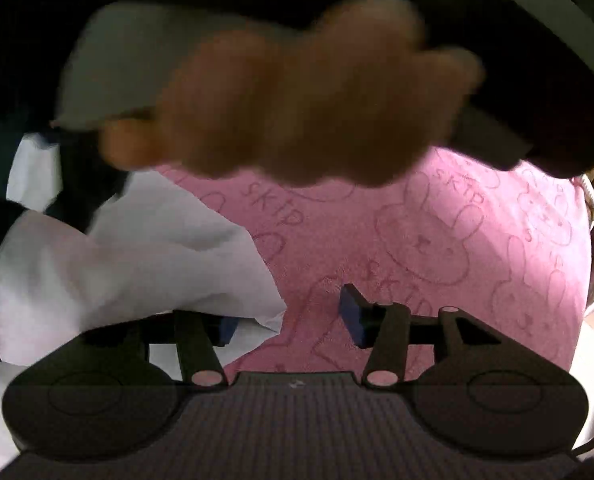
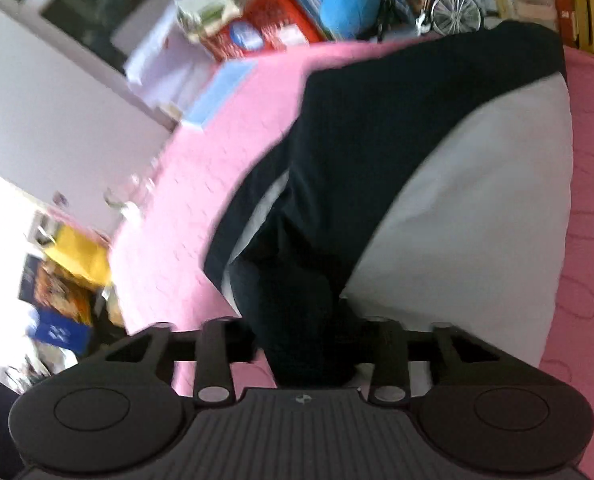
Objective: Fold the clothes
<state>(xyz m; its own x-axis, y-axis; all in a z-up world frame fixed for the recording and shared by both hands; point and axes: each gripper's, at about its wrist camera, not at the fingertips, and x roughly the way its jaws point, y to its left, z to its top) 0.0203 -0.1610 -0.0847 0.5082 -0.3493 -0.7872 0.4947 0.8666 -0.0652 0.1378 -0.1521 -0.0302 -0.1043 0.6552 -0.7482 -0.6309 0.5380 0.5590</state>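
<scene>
My left gripper (image 1: 293,322) stands open over the pink rabbit-print blanket (image 1: 437,248), white cloth (image 1: 137,264) at its left finger. My right gripper (image 2: 309,344) straddles the dark navy-and-grey garment (image 2: 377,168); whether it pinches, I cannot tell. A loose hold could spill the fold.

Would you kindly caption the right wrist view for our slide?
Right hand-held gripper straddling a dark navy and grey garment draped over a pink blanket.

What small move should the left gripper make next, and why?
Probably slide the left gripper a little toward the white cloth and close on its edge: the jaws stand open and only the cloth's corner reaches between them.
</scene>
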